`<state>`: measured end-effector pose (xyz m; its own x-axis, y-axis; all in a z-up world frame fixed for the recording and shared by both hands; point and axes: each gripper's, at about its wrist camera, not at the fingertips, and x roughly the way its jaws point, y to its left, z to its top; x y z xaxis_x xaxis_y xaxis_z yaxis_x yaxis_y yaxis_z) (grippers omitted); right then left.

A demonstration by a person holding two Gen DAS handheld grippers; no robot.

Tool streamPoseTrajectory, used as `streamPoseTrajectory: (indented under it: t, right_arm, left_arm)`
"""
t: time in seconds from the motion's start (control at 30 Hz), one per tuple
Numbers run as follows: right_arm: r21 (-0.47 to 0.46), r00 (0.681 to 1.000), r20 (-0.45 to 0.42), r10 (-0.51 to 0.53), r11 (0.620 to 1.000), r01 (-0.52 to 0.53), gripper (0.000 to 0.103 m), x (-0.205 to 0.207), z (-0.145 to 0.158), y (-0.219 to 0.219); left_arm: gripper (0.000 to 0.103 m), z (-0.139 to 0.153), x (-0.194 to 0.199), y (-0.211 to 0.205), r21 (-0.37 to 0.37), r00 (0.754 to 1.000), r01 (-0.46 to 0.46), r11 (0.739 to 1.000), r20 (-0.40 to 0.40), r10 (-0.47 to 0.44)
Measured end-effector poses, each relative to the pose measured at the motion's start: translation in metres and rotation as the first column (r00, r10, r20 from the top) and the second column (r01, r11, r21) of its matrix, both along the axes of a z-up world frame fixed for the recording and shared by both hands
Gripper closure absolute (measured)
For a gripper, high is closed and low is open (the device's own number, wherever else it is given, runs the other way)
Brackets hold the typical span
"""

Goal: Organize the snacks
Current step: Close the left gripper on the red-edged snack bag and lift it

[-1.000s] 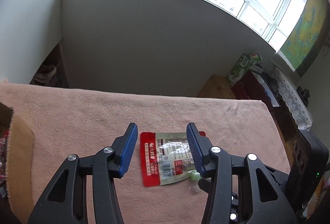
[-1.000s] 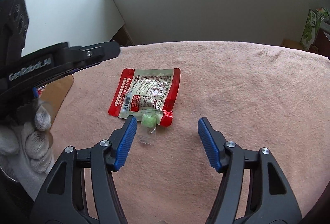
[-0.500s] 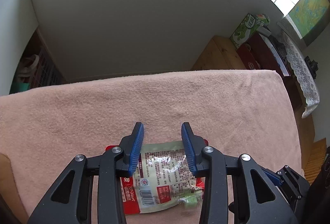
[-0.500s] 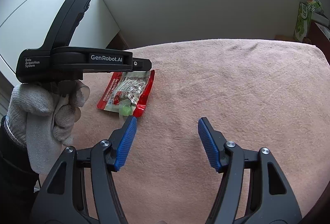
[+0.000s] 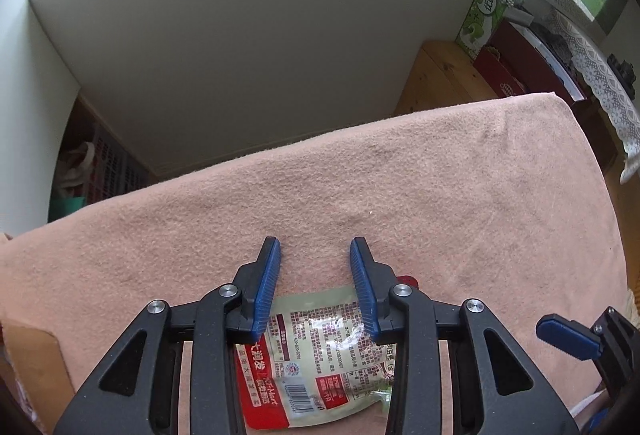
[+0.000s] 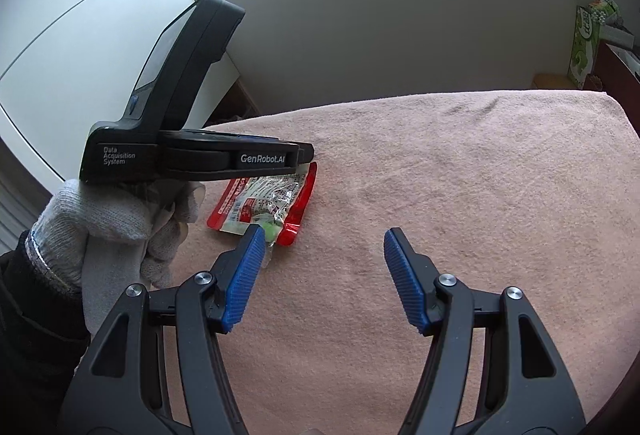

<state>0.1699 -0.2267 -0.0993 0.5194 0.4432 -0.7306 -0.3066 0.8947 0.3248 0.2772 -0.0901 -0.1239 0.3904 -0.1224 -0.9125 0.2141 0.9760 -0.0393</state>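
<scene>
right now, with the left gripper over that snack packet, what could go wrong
The left gripper has just been closing, yet its tips reach past the flat snack packet onto the pink cloth; it may pinch cloth or slide off. The small green candy lies against the packet's edge and could be dragged along or flicked away.

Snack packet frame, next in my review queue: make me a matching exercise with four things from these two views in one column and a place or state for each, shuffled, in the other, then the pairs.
Things:
1. snack packet
2. green candy
3. right gripper
4. green box

Places or states:
A. beyond the pink cloth, on the furniture at the back
B. flat on the cloth, under the left gripper
C. open, nothing between its fingers
D. at the packet's near edge, beside a blue finger

Pairs: 1-B, 2-D, 3-C, 4-A
</scene>
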Motion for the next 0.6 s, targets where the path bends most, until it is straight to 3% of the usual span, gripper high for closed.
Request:
streamPoseTrajectory:
  t: [0.6]
  right_arm:
    - [-0.014,0.997,-0.012,0.081,0.997,-0.081,0.038,-0.012,-0.011,0.023]
  left_arm:
    - [0.068,0.0,-0.086,0.034,0.03,0.998,0.011,0.999,0.055,-0.013]
